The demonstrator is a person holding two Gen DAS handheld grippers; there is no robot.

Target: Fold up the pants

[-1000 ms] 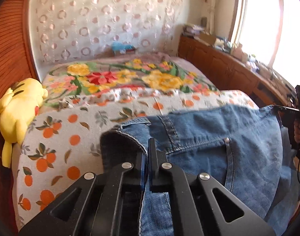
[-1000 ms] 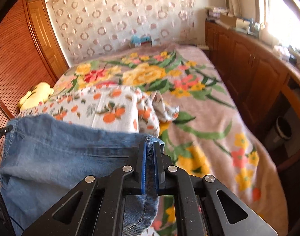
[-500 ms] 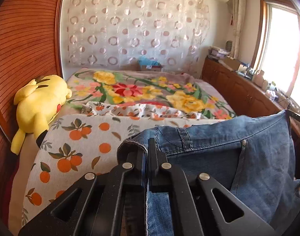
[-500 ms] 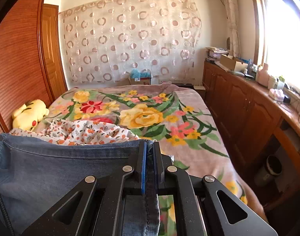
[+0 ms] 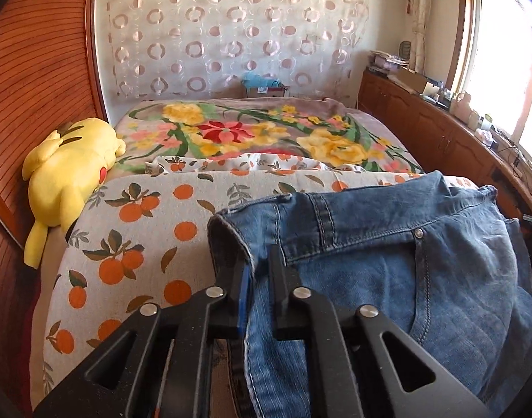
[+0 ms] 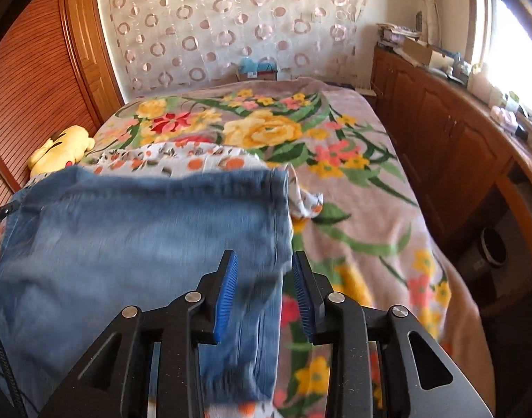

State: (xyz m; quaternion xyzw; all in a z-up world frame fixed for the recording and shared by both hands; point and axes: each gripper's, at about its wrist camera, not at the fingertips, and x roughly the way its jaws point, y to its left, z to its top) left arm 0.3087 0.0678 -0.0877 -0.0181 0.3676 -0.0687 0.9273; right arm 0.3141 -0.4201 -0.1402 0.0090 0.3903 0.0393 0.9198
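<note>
Your jaws have just been opening on both sides. The right gripper (image 6: 264, 292) stands clearly parted, its blue pads (image 6: 226, 296) off the cloth, with the side edge of the jeans (image 6: 137, 244) lying loose in the gap. The left gripper (image 5: 257, 289) has opened only a crack; the waistband corner (image 5: 231, 233) sits between its fingers, and whether the pads press it at all is hard to say, though a gap shows on the right-hand side.

The jeans lie spread across the near end of the bed, on the orange-print sheet (image 5: 133, 216), with the floral blanket (image 6: 353, 181) beyond and to the right. The waistband faces the left wrist camera, its rivet (image 5: 418, 232) showing.

Mind these from here:
- If you pull the left hand back before it opens wider, the denim will likely drag with it and undo the lay.
- The right edge hangs near the sheet's crumpled corner (image 6: 306, 202); a careless withdrawal could catch it and ruck the fold.
- The right view is blurred, so I would judge that hand is moving fast; slow it before regripping.
- The yellow plush toy (image 5: 70, 177) is well apart and no bother.
</note>
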